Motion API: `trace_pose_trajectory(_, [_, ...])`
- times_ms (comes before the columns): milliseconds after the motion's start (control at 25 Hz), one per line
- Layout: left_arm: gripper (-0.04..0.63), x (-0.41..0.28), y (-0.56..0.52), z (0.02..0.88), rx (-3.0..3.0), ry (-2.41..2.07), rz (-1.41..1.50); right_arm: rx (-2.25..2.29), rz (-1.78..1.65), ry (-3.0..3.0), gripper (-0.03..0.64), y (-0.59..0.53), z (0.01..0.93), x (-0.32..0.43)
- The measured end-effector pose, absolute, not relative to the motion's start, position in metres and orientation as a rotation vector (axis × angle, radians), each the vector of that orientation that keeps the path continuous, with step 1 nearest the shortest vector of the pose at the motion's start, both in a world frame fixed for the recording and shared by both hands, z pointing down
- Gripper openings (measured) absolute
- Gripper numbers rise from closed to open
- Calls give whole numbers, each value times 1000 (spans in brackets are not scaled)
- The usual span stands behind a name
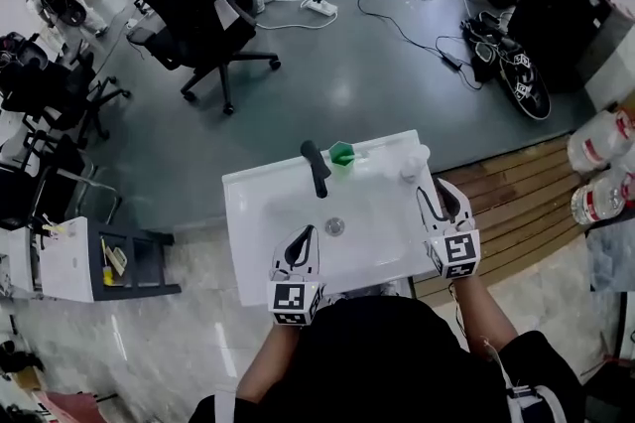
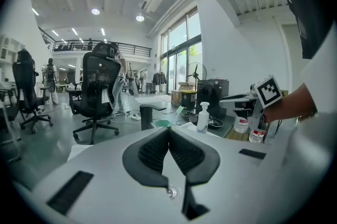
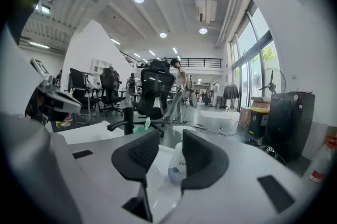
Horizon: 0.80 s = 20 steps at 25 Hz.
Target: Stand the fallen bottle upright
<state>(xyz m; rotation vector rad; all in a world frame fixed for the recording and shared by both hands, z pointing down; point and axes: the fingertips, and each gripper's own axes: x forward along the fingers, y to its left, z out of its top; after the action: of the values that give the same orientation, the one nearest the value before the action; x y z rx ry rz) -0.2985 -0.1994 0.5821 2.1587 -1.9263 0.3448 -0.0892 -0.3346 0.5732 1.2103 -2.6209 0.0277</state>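
The bottle (image 1: 412,163) stands upright on the back right corner of the white sink (image 1: 260,212), pump head on top. The right gripper (image 1: 437,193) hangs over the sink's right edge, just short of the bottle and pointing at it. Its jaws are spread with a gap between them. The bottle shows through that gap beyond the tips, and neither pad presses on it. The left gripper (image 1: 301,237) is over the sink's front edge, well apart from the bottle, with its jaws pressed together on nothing.

On the sink's back edge a black tap (image 1: 316,168) stands near the middle, and a small green thing (image 1: 342,153) sits just beside it on the bottle's side. The drain (image 1: 335,226) lies in the basin, between the tap and the left gripper. Nothing lies between the right gripper and the bottle.

Past the sink is grey floor with a black office chair (image 1: 198,4) and a power strip (image 1: 319,6) with trailing cables. To the right of the sink are wooden slats (image 1: 516,203) and packed water bottles (image 1: 600,143).

The left gripper view alone shows the bottle side-on, with its pump and upright stance, and the right gripper's marker cube beyond it. The right gripper view alone shows the gap between that gripper's pads. From the head view the bottle is only a white blob.
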Motion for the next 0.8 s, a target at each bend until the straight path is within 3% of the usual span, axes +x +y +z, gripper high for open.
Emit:
trace_pose_trajectory(120, [18, -294, -199, 577, 2179, -1919, 337, 1249, 49, -2627, 15, -324, 552, -88])
trace_pose_trajectory(800, [18, -283, -196, 555, 2241, -1931, 304, 1155, -181, -2762, 11, -292, 501, -119])
